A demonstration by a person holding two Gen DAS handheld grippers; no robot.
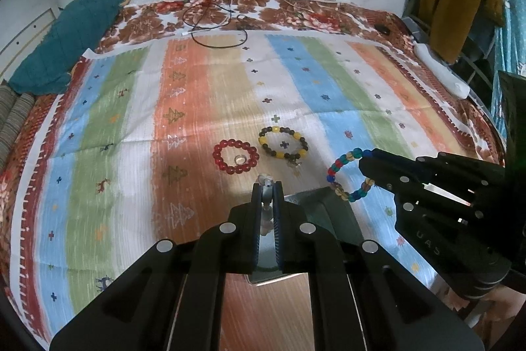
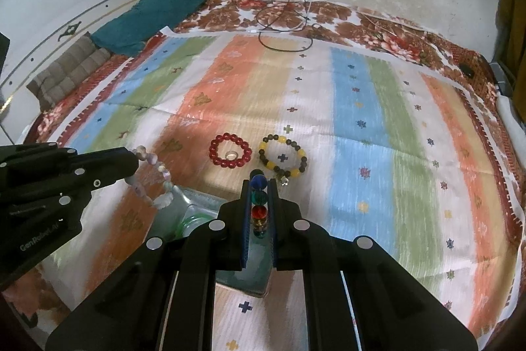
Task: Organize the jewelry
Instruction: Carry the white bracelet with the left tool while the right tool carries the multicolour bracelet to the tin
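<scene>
We see a striped cloth [image 1: 203, 81] in orange, blue, green and white, a red bead bracelet [image 1: 235, 156], a yellow-and-dark bracelet [image 1: 283, 143], a red, blue and teal bracelet [image 1: 349, 178], and a pale lilac bracelet [image 2: 154, 176]

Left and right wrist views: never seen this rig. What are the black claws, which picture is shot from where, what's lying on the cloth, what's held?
The black claws are two-finger grippers that a person holds, one in each hand. Each carries a fisheye camera looking along its fingers, so each picture shows its own gripper at the bottom and the other at the side.

The left gripper is shut on a pale beaded bracelet. The right gripper is shut on a multicoloured beaded bracelet.

On the striped cloth lie a red bead bracelet with a small ring inside it and, beside it, a yellow-and-dark bead bracelet. A clear box sits below the grippers.
</scene>
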